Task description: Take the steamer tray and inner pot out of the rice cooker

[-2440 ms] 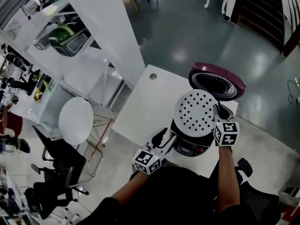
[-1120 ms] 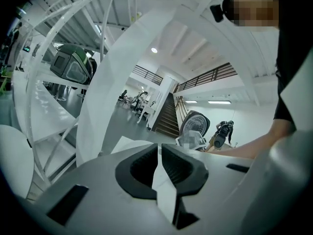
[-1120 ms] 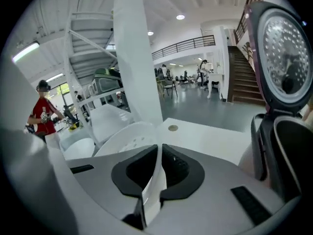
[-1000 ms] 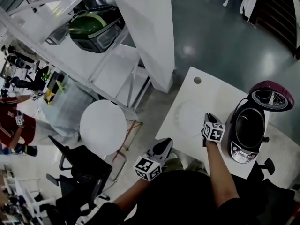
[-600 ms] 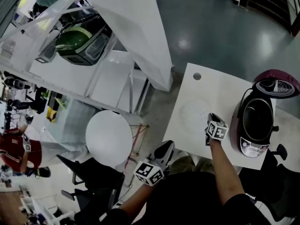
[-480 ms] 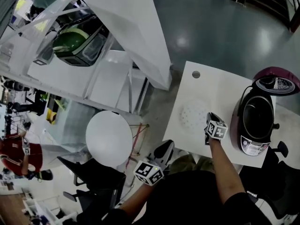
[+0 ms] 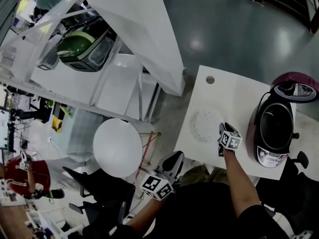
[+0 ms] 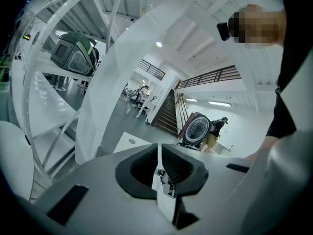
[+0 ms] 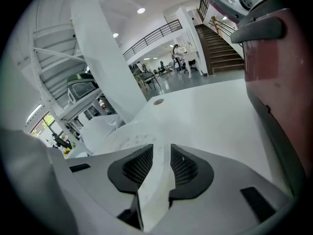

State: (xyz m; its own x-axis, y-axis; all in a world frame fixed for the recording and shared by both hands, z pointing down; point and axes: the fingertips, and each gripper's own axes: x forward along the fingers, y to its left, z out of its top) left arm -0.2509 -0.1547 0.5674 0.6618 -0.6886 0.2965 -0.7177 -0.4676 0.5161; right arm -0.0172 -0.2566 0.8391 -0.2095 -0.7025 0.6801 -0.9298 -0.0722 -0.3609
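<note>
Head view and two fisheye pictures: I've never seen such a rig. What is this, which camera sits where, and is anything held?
No robot: a person holds a two-jaw tool in each hand. The head view looks down from the person's head; the other two cameras ride on the tools, looking along their jaws. On the white table are a rice cooker, lid open, and the perforated steamer tray, lying flat. The right tool is at the tray's edge; its jaws have just been opening and stand slightly apart, not pinching it. The left tool is shut and empty.
</note>
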